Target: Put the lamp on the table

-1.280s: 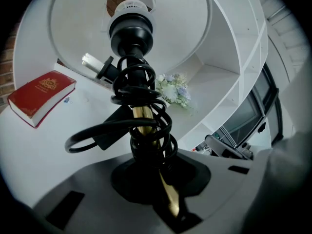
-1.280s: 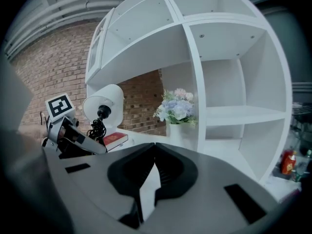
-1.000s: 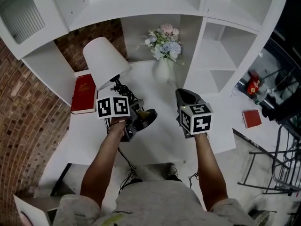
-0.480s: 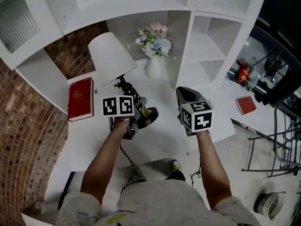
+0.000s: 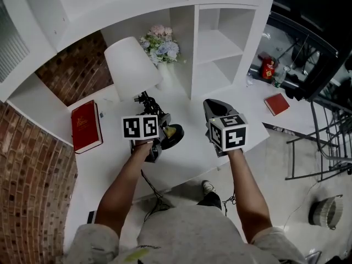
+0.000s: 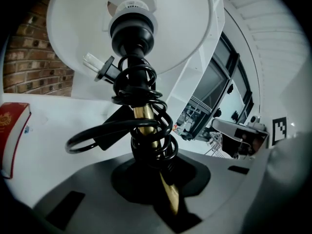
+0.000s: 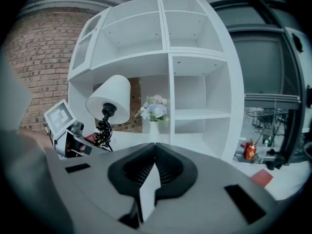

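Note:
The lamp has a white shade (image 5: pixel 131 67), a brass stem (image 6: pixel 146 126) with black cord wound round it, and a black round base (image 5: pixel 173 136). My left gripper (image 5: pixel 155 147) is shut on the stem low down, just above the base, and holds the lamp over the white table (image 5: pixel 187 164). In the left gripper view the shade (image 6: pixel 131 28) opens toward the camera above the jaws of the left gripper (image 6: pixel 163 179). My right gripper (image 5: pixel 213 110) hovers to the right of the lamp, shut and empty. The right gripper view shows the lamp (image 7: pixel 108 104) at left beyond the right gripper (image 7: pixel 155 150).
A red book (image 5: pixel 85 126) lies left on the table. A white vase of flowers (image 5: pixel 159 43) stands behind the lamp, beside the white shelf unit (image 5: pixel 220 32). A red can (image 5: pixel 268 67) and a second red book (image 5: pixel 276 103) sit at the right. A brick wall (image 5: pixel 33 164) is at left.
The left gripper has carried the lamp away from the red book and rolled it, so the shade stands more upright. The right gripper has moved along beside it.

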